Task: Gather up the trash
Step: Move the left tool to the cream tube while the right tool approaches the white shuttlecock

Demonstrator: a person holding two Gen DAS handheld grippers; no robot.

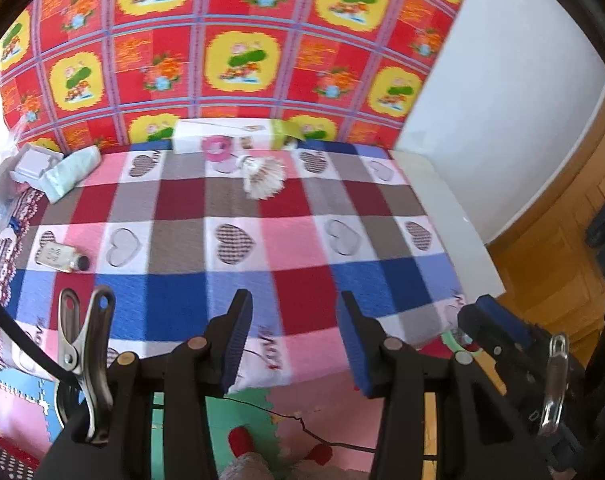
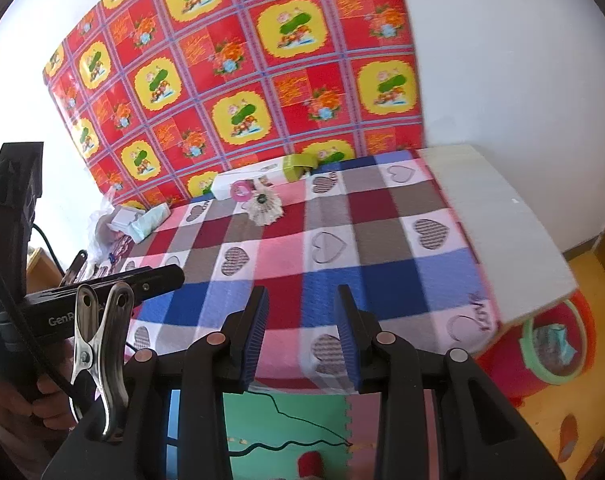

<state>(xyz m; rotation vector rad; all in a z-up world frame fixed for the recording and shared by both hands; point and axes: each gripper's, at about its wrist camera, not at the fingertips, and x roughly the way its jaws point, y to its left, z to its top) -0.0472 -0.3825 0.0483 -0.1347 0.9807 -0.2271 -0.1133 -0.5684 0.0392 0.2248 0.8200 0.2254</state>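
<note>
Two grippers, left (image 1: 294,340) and right (image 2: 302,332), jaws partly open and empty, hover over the checked heart-patterned worktop (image 1: 238,248); white feathered shuttlecock (image 1: 262,178) at twelve o'clock.

woven checked tablecloth (image 1: 238,240), glossy wall sheet (image 1: 222,40)

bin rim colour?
Light green rim on a red bin; clearest in the right wrist view.

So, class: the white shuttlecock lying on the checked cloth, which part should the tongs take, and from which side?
Probably the feather skirt of the shuttlecock. It lies on its side, its rounded cork end toward the pink roll and the flared skirt toward us. Come down from above with the open right tongs, pads either side of the skirt near the cork, where it is narrower and stiffer.
</note>
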